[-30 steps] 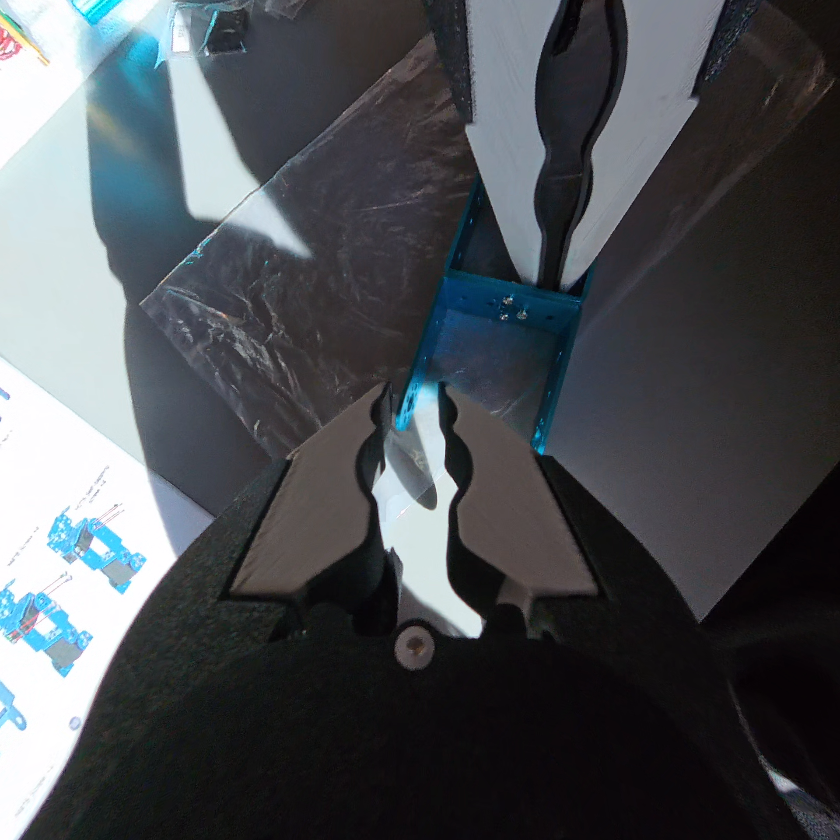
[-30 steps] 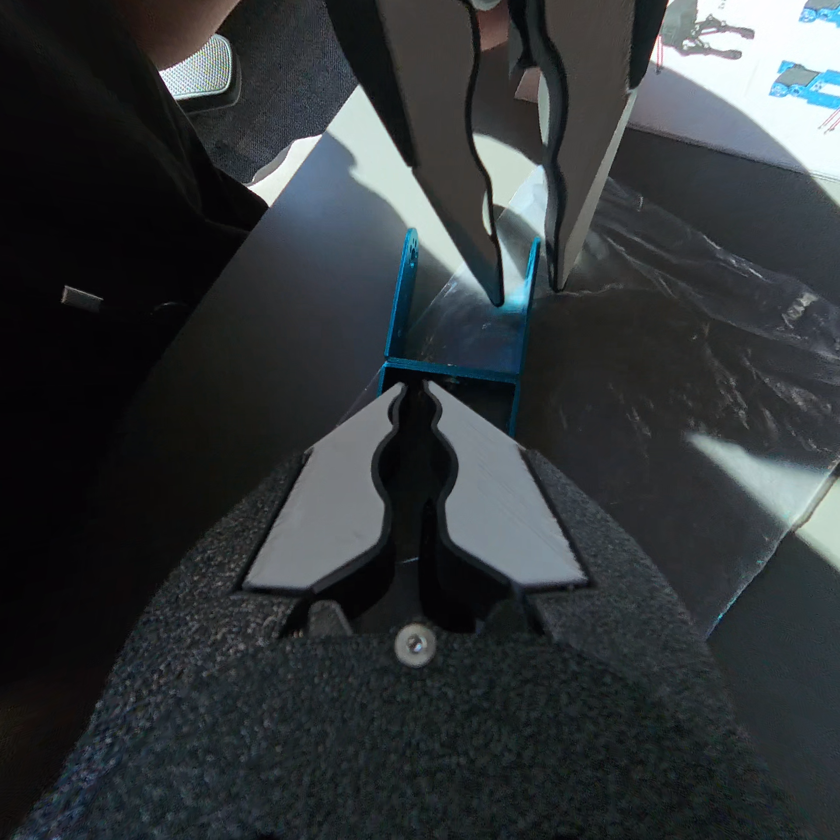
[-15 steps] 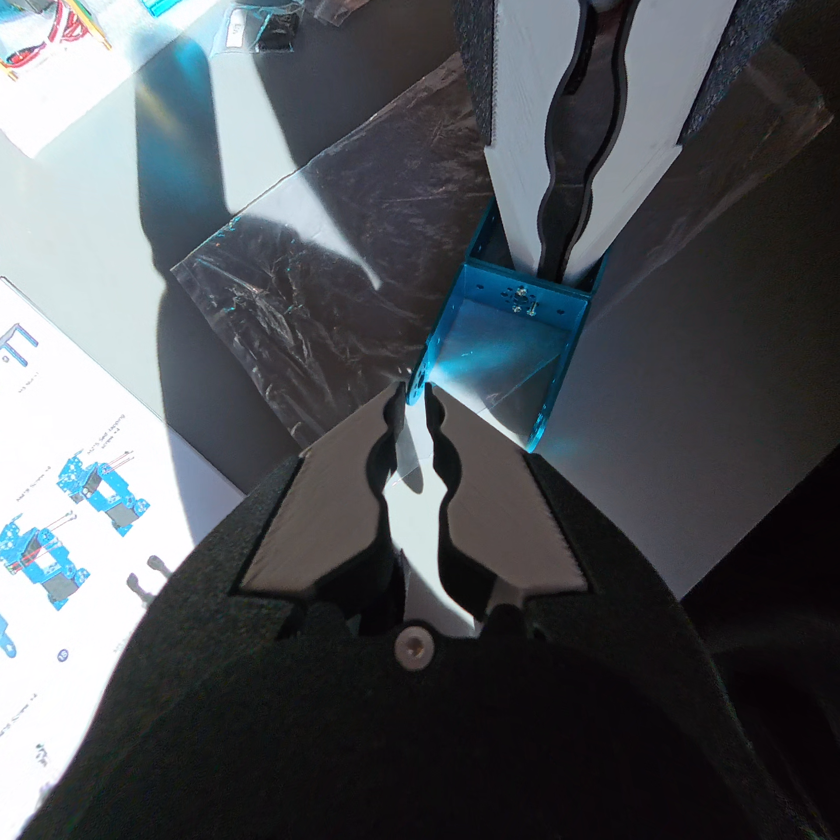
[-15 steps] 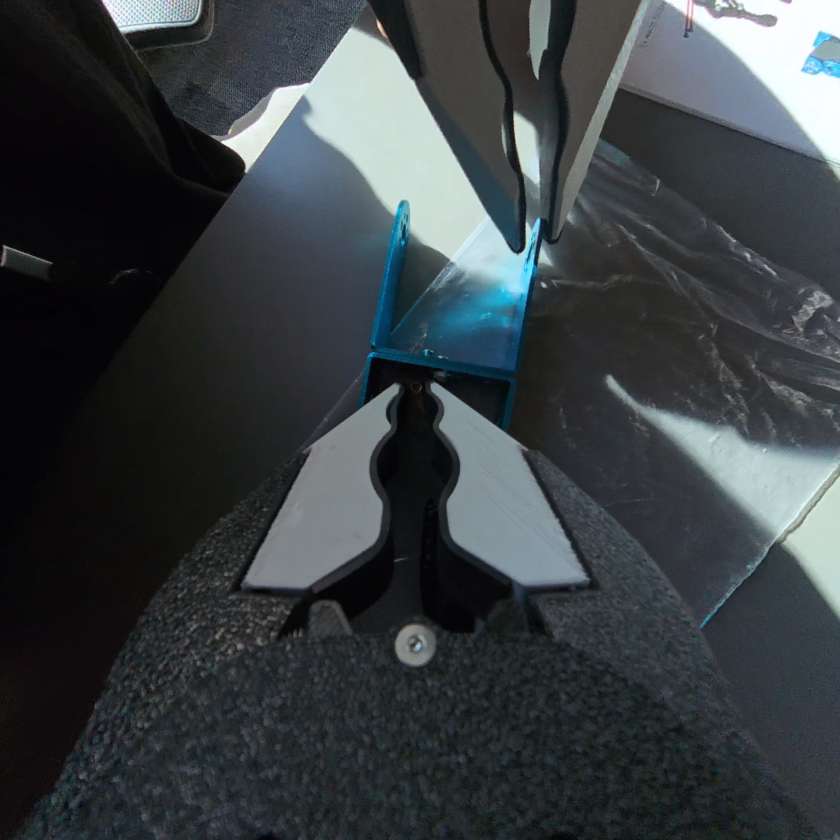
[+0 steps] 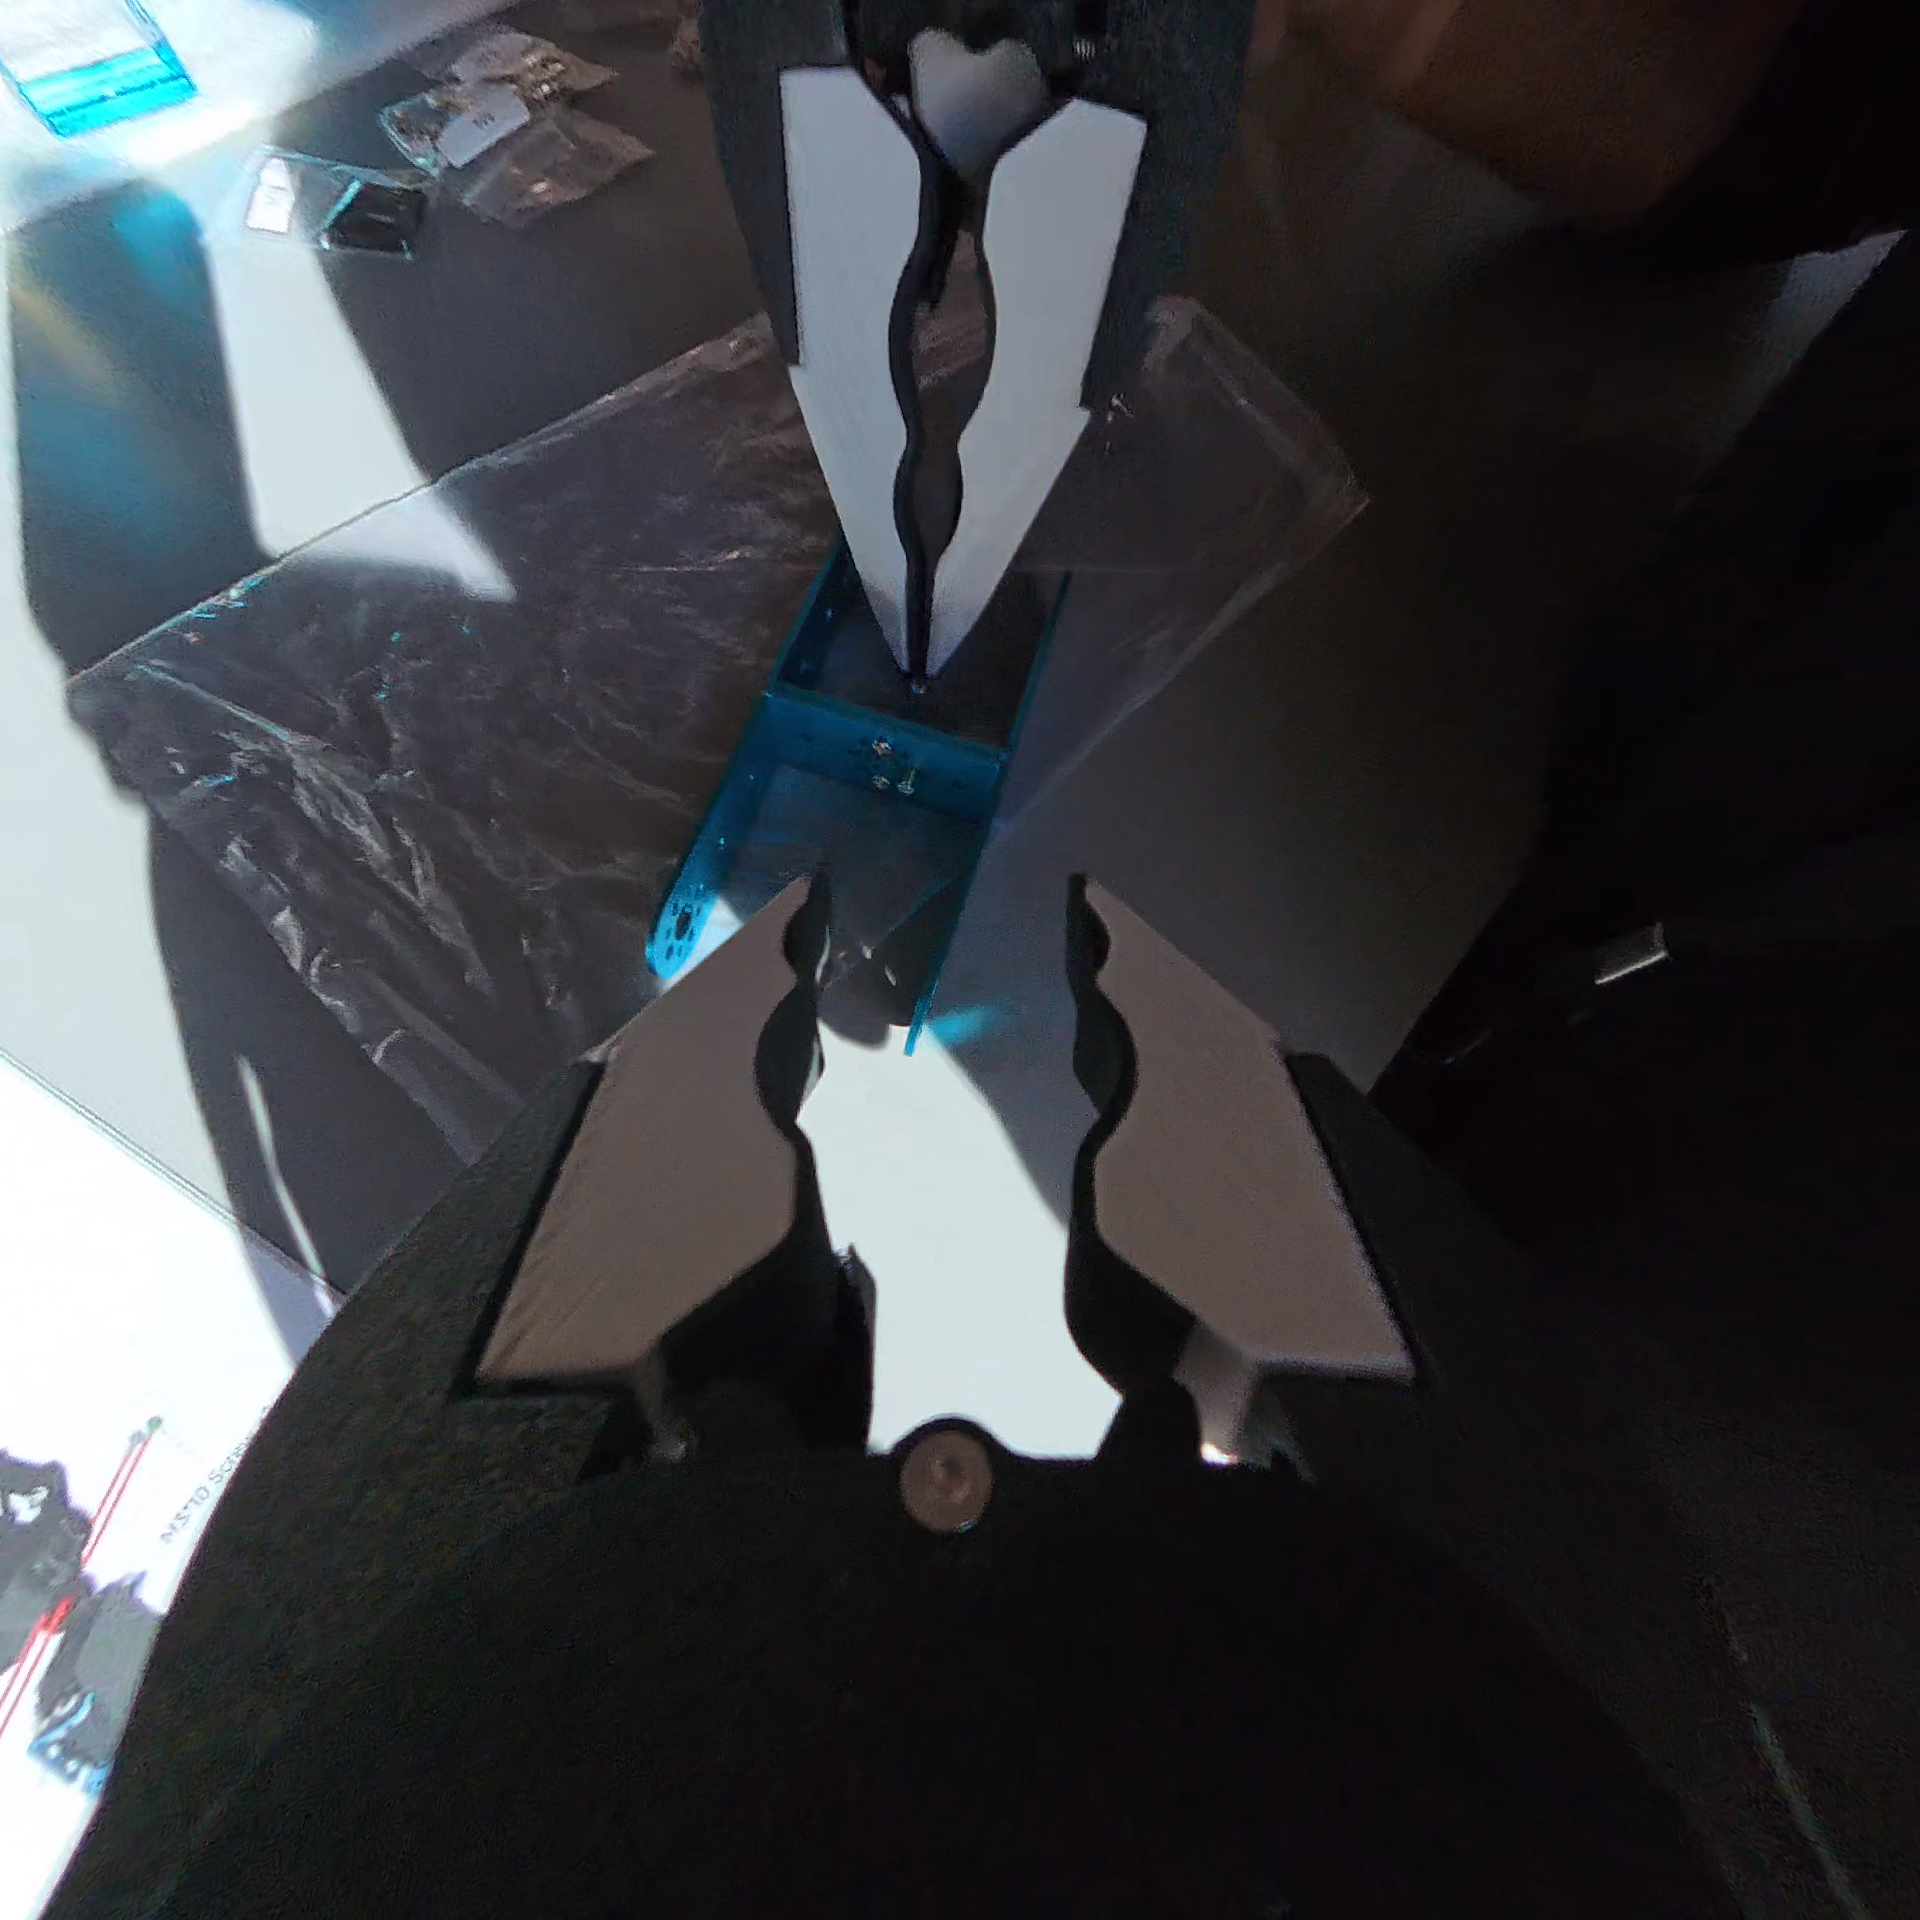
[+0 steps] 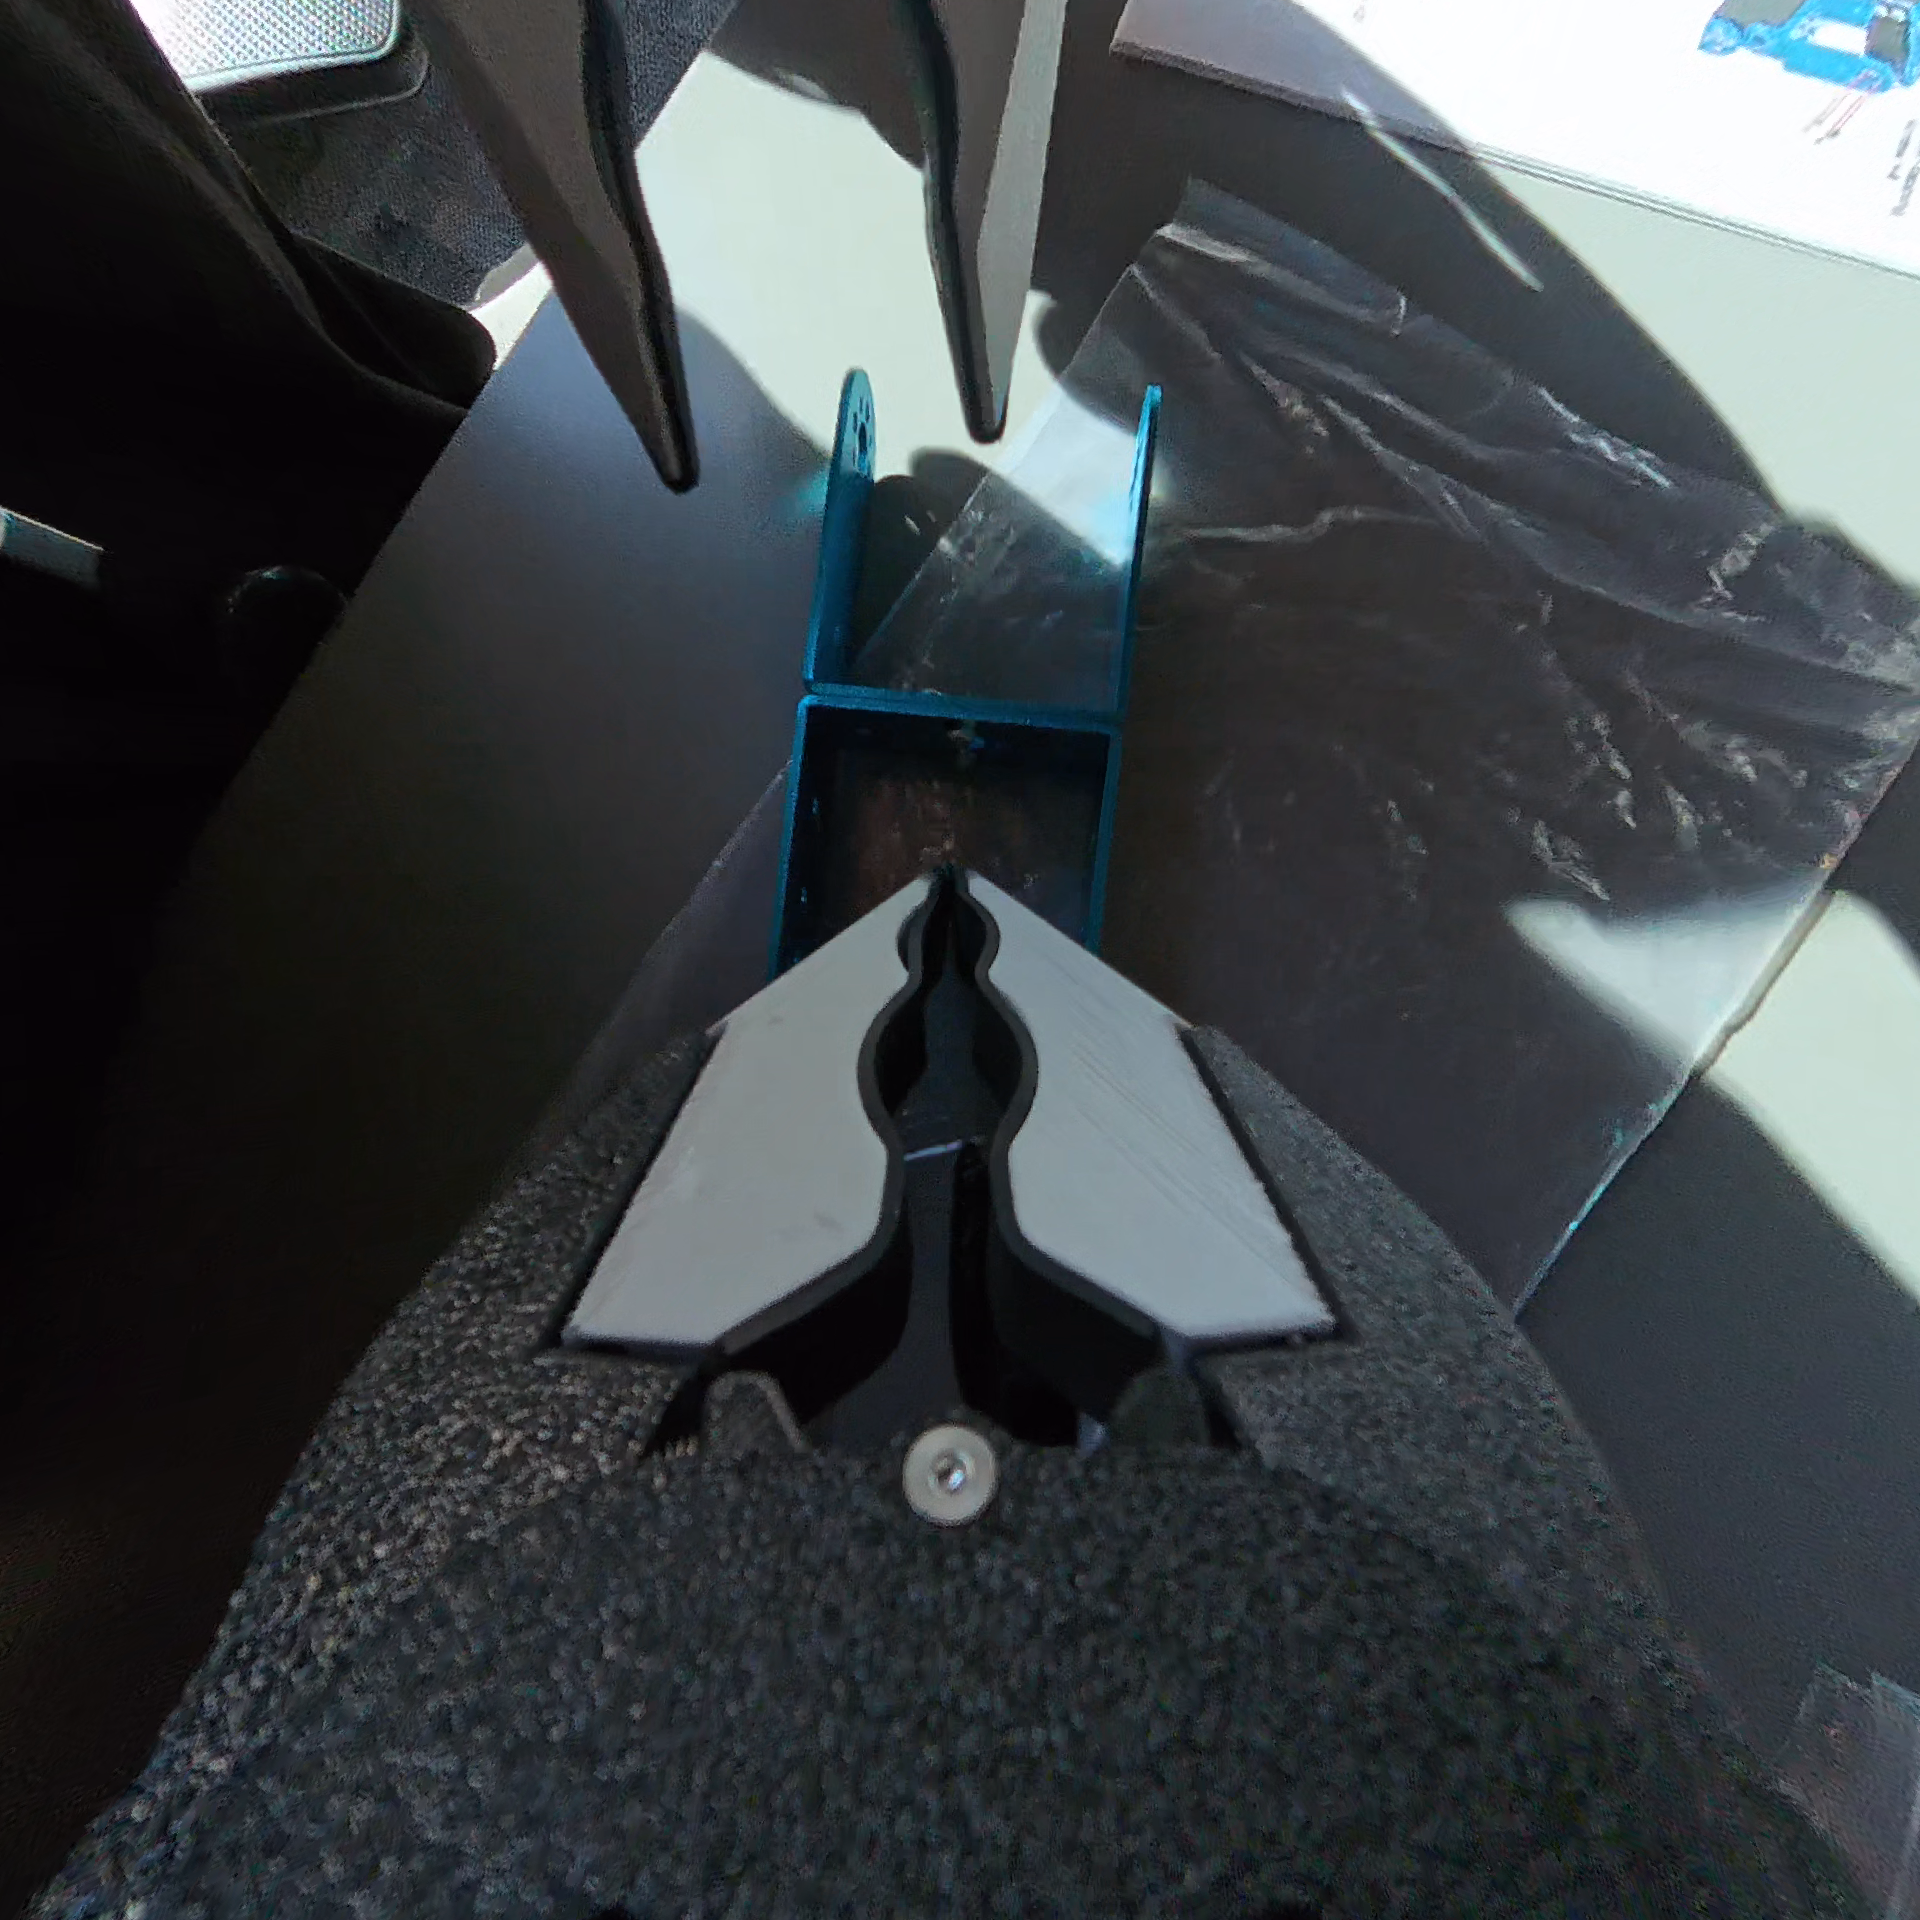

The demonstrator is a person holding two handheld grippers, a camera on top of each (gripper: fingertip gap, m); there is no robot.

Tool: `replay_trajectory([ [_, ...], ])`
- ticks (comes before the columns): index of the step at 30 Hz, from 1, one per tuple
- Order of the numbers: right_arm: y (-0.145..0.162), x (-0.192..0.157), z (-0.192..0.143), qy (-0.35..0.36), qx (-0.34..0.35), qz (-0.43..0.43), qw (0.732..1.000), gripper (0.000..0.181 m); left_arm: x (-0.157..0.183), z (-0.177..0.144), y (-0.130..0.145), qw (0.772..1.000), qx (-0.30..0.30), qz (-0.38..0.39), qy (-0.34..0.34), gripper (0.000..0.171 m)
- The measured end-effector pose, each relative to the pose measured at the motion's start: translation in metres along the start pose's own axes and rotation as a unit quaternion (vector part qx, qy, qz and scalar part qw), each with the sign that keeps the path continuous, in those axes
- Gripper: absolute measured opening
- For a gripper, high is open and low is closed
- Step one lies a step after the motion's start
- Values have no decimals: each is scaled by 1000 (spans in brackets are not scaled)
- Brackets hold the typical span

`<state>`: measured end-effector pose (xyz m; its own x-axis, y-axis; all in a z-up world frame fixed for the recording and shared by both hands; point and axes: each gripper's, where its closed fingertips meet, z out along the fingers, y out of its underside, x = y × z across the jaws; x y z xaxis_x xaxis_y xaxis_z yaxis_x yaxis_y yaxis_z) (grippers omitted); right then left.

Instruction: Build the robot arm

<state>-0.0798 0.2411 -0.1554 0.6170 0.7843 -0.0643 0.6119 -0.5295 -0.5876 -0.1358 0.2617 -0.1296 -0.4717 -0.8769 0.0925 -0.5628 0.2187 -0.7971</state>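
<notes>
A blue metal bracket (image 5: pixel 873 764) with two side walls and a screwed cross plate stands on the table, partly on a clear plastic bag (image 5: pixel 468 727). My left gripper (image 5: pixel 940 894) is open and empty, its tips just short of the bracket's near end. My right gripper (image 6: pixel 945 881) is shut, its tips inside the bracket's (image 6: pixel 956 717) near bay and a little back from the cross plate. I cannot tell whether it pinches anything small. The right gripper also shows in the left wrist view (image 5: pixel 914 670). The left gripper shows open in the right wrist view (image 6: pixel 826 447).
The clear bag (image 6: pixel 1507 644) spreads beside the bracket. A white instruction sheet (image 5: pixel 114 1299) lies at the left. Small bags of parts (image 5: pixel 499 135) and a blue box (image 5: pixel 104 88) lie farther off. A person in dark clothing (image 6: pixel 156 468) is at the table's edge. My hands' fingertips stand some 7 cm from each other.
My left gripper was pinched on the bracket's side wall; it has opened, let go and backed off. My right gripper, still shut, has drawn back a little from the cross plate.
</notes>
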Motion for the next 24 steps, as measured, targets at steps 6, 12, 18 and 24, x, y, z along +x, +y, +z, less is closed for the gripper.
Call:
replay_trajectory([
  [6, 16, 0, -7, -8, -8, 39, 999, 5, 3, 14, 8, 999, -38, 33, -10, 36],
  [12, -6, -9, -25, -27, 73, 64, 995, 17, 5, 12, 11, 998, -44, 38, -10, 18],
  [18, -21, -19, -18, 4, 100, 109, 989, 26, 8, 16, 7, 999, -37, 29, -15, 2],
  [24, 0, -25, -21, 88, 73, 140, 984, 26, 27, 20, -9, 999, 16, 3, 27, 30],
])
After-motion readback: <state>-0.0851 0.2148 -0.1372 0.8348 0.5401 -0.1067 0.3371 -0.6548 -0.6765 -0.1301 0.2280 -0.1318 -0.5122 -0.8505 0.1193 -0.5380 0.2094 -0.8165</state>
